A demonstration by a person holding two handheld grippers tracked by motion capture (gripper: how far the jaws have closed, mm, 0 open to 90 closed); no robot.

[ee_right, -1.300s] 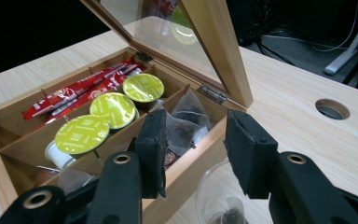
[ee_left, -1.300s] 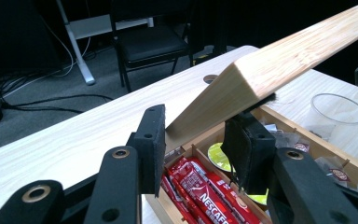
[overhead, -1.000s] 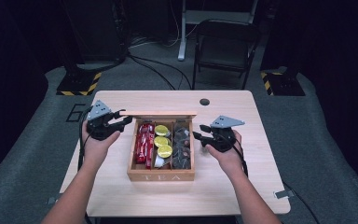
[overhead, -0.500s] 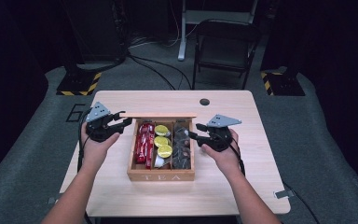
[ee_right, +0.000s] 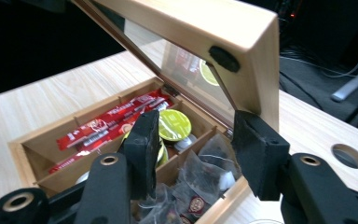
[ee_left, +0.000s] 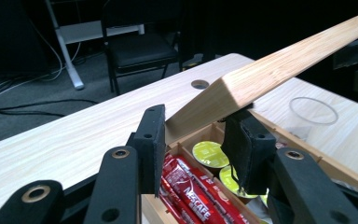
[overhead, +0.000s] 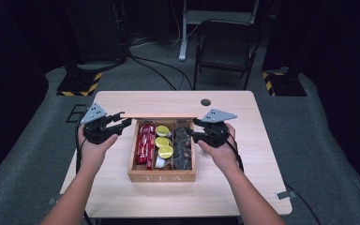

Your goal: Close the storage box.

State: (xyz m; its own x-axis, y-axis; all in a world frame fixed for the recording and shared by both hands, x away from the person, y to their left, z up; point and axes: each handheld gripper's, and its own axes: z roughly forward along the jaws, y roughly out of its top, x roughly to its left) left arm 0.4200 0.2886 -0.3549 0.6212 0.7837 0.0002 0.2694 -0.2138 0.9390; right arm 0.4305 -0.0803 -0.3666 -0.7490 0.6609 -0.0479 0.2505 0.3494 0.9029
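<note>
Wooden tea box (overhead: 161,176) at centre of desk (overhead: 122,192); hinged lid (ee_left: 279,70) raised, tilted over compartments. Left hand-held gripper (overhead: 122,124) clamped on lid's corner edge, jaws narrow. Right hand-held gripper (overhead: 194,129) at opposite lid corner, jaws just been opening, pads not pressing lid. Inside box: red sachets (overhead: 144,143), yellow-green capsules (overhead: 161,140), tea bags (overhead: 183,150).
</note>
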